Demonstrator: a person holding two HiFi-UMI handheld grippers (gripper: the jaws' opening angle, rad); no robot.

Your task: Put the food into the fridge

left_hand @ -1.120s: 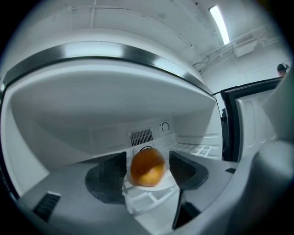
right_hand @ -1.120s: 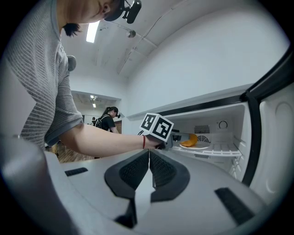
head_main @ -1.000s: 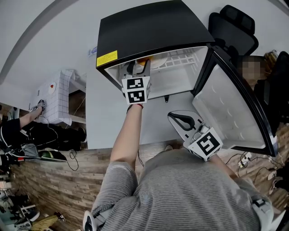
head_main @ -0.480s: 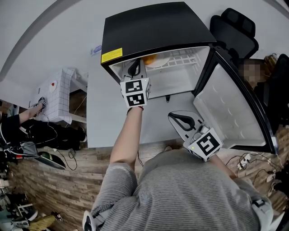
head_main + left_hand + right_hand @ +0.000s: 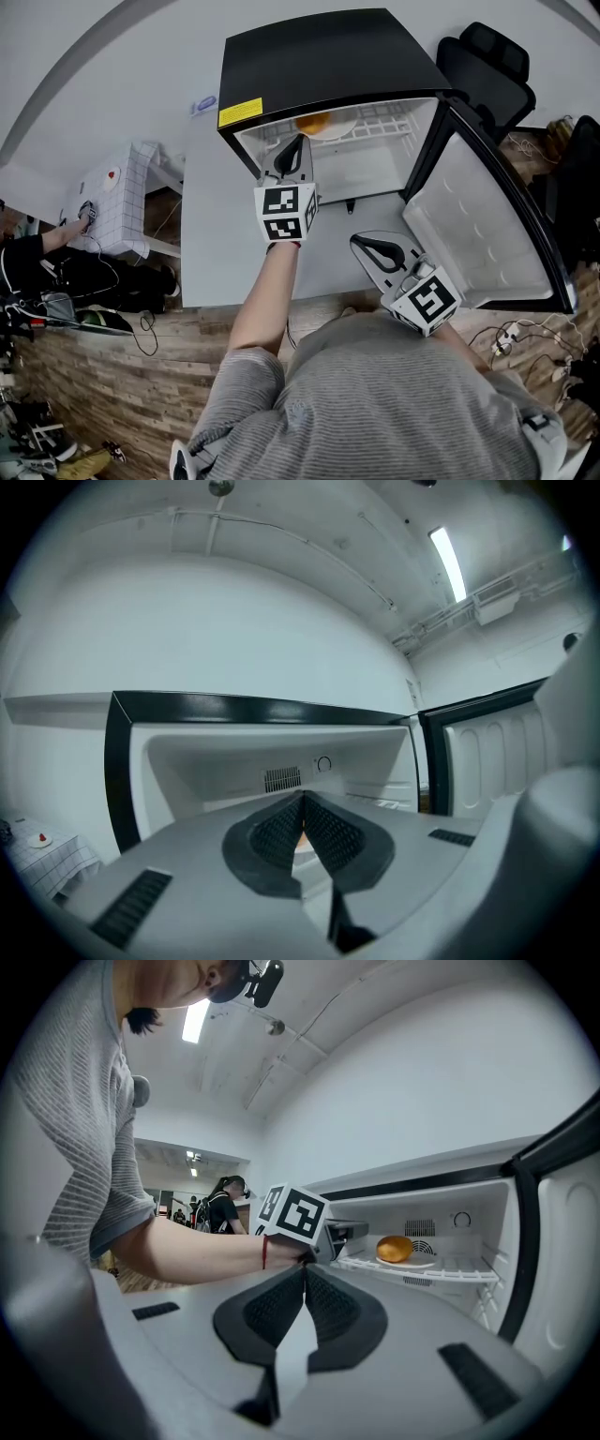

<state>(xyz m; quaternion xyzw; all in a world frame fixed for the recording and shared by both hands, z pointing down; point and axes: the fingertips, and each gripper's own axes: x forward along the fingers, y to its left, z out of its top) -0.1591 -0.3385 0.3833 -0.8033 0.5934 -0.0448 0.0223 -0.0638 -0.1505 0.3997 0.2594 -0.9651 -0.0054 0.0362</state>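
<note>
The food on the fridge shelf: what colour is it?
The food is golden orange, clearest in the right gripper view.

The fridge (image 5: 328, 56) shell is black with a soft sheen, its lining (image 5: 375, 167) smooth white plastic, the shelf (image 5: 386, 122) white coated wire. The left gripper (image 5: 302, 801) is matt grey plastic, its pads (image 5: 330, 832) black and finely waffled. The shirt (image 5: 394, 403) is ribbed grey knit, the floor (image 5: 112, 366) grainy wood planks.

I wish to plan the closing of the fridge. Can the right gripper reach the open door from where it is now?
Probably yes. The fridge door stands wide open just beside the right gripper, with nothing between them; its jaws are shut.
</note>
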